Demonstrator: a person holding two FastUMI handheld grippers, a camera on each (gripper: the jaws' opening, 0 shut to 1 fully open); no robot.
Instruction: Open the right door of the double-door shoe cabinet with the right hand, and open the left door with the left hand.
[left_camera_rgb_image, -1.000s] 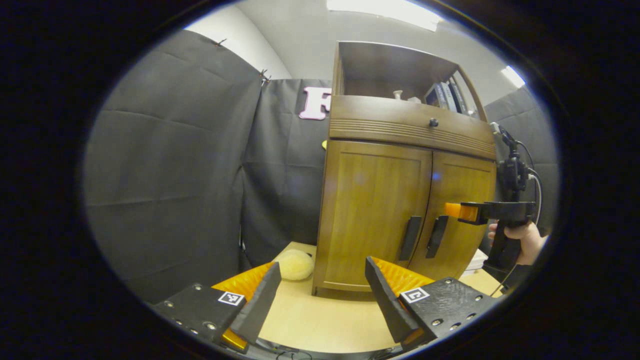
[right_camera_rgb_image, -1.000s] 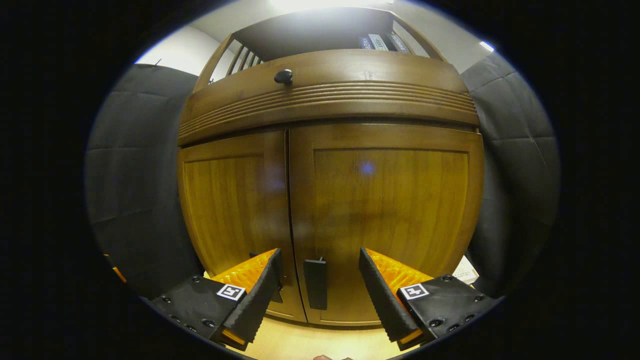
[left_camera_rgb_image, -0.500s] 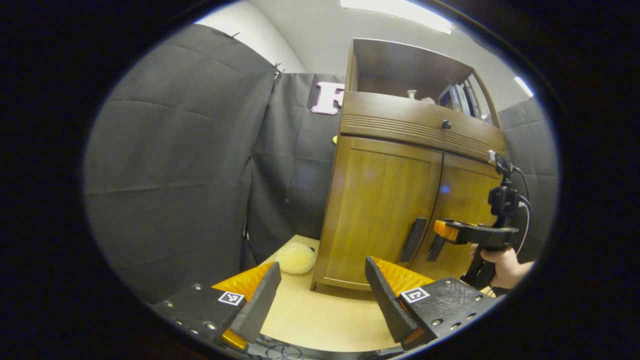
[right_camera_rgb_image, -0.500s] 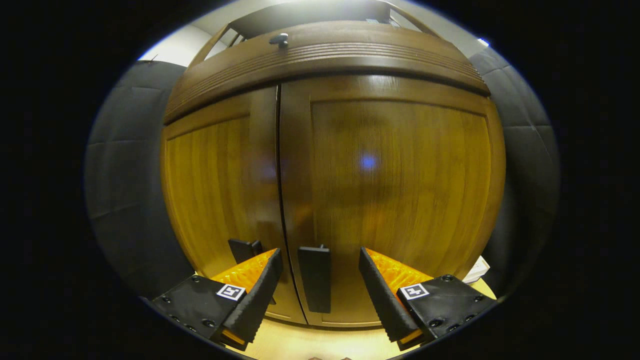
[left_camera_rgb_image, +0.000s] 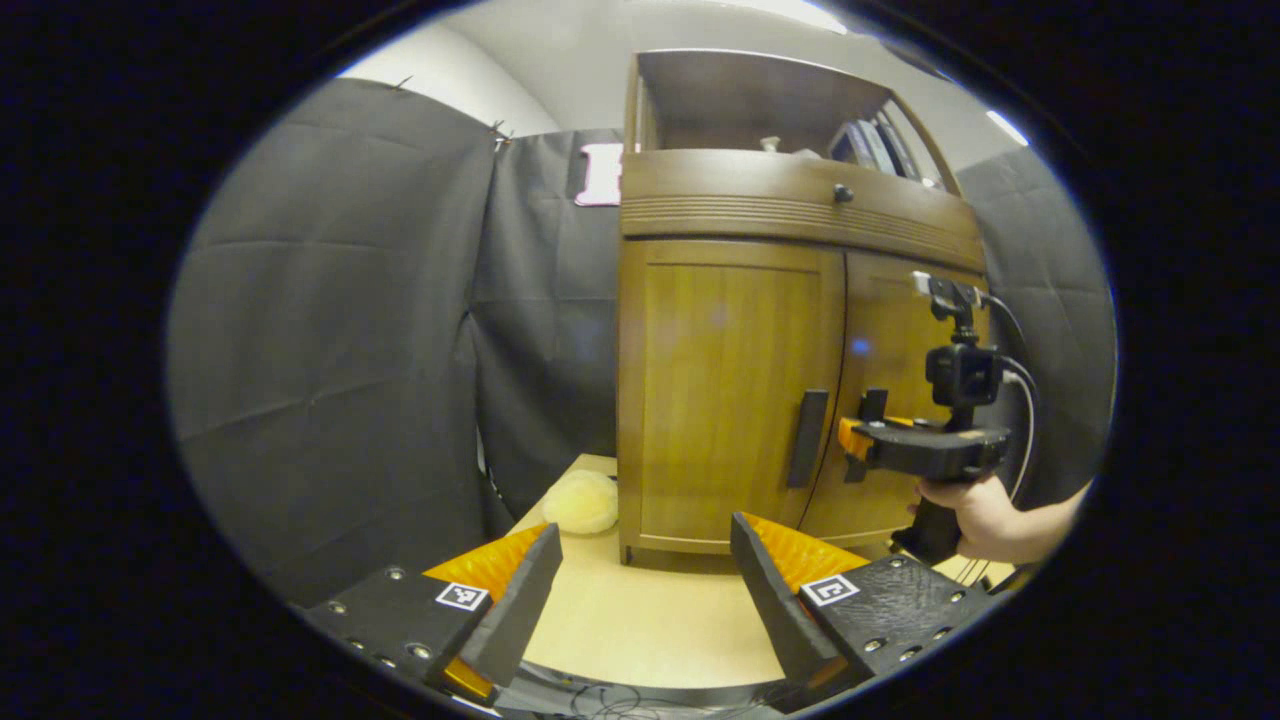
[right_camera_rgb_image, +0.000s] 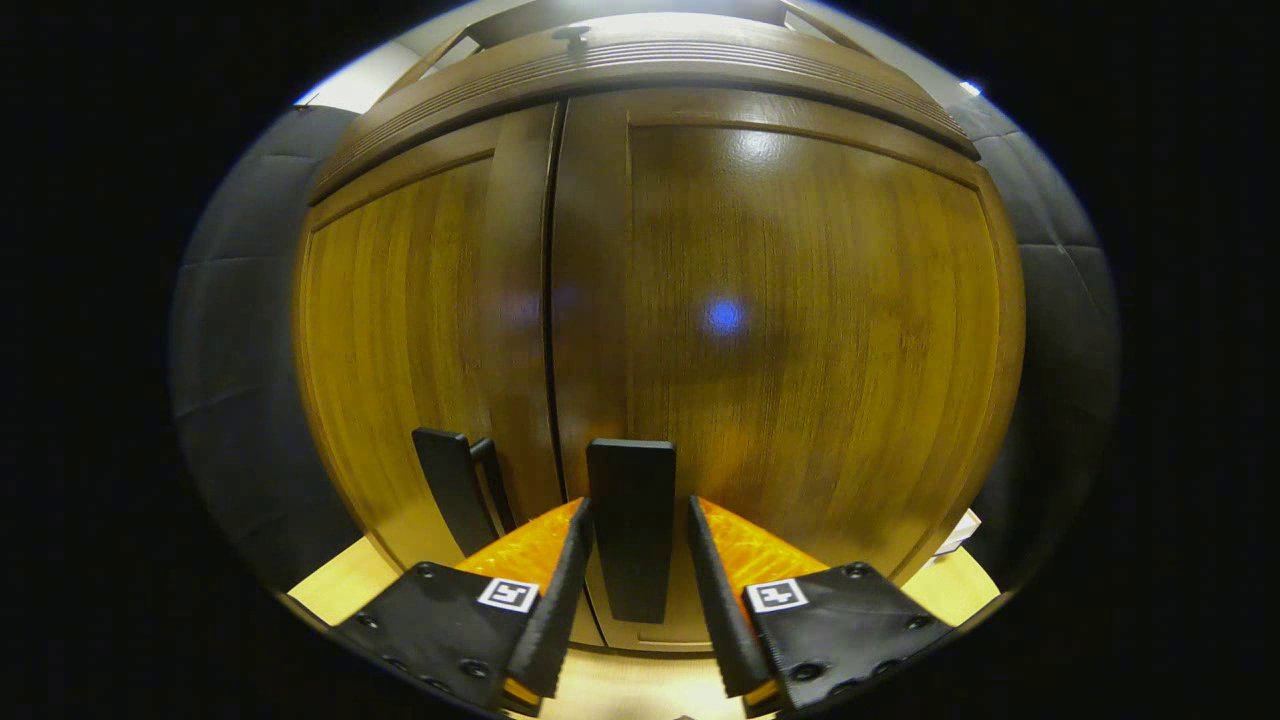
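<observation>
In the left gripper view, the left gripper (left_camera_rgb_image: 640, 585) hangs above the near part of the tabletop (left_camera_rgb_image: 650, 625) with its fingers (left_camera_rgb_image: 515, 600) spread wide and nothing between them. The shoe cabinet (left_camera_rgb_image: 760, 330) stands upright toward the far edge of the tabletop, against the black cloth wall (left_camera_rgb_image: 330, 330). Both of its doors are closed: the left door (left_camera_rgb_image: 725, 390) and the right door (left_camera_rgb_image: 890, 400) meet at a thin middle seam, each with a dark vertical handle just beside that seam. The left door handle (left_camera_rgb_image: 807, 437) is well apart from the left gripper. A hand (left_camera_rgb_image: 975, 515) holds the right gripper (left_camera_rgb_image: 855, 440) up against the right door at handle height. A drawer with a small dark knob (left_camera_rgb_image: 843, 193) runs above the doors, and books (left_camera_rgb_image: 870, 145) stand on the open shelf on top. A pale fluffy ball (left_camera_rgb_image: 582, 502) lies on the tabletop just beside the cabinet's left side.

In the right gripper view, the right gripper (right_camera_rgb_image: 632, 580) is close to the cabinet front. Its fingers (right_camera_rgb_image: 555, 610) are narrowed around the right door handle (right_camera_rgb_image: 630, 525), one on each side; whether both press on it cannot be told. The left door handle sits just left of the seam, and the doors look closed.
</observation>
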